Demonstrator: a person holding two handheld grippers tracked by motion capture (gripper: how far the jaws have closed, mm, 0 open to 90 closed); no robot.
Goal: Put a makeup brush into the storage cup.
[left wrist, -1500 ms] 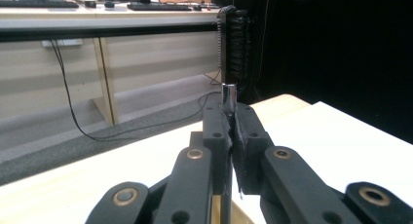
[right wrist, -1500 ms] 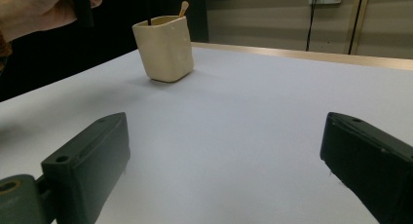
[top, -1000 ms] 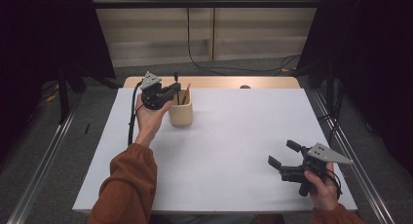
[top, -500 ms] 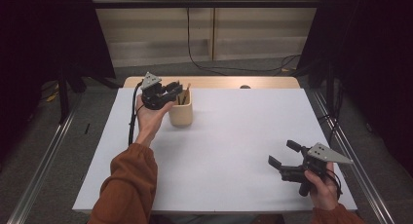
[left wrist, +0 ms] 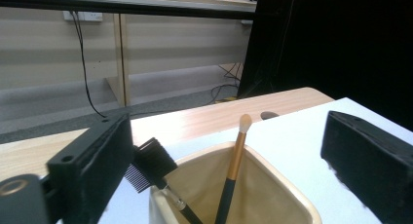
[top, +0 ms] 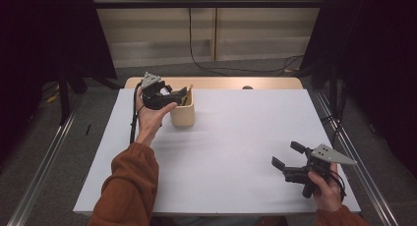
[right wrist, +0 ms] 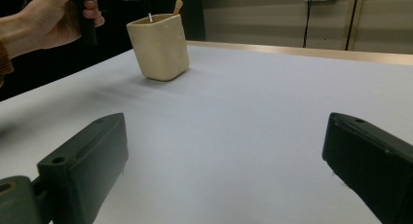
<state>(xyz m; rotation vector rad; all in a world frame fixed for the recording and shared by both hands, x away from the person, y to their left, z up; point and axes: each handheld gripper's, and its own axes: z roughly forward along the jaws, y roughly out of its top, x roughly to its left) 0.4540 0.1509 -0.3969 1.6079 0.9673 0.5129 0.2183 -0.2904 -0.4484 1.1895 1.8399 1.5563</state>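
A cream cup (top: 182, 113) stands on the white tabletop (top: 236, 152), directly beneath the left claw (top: 178, 94), whose jaws are spread wide above its rim and hold nothing. Inside the cup lean a gold-handled brush (left wrist: 234, 160) and a small black comb-brush (left wrist: 151, 165), the latter just beside the left jaw. The right claw (top: 290, 155) sits well apart, jaws wide and empty.
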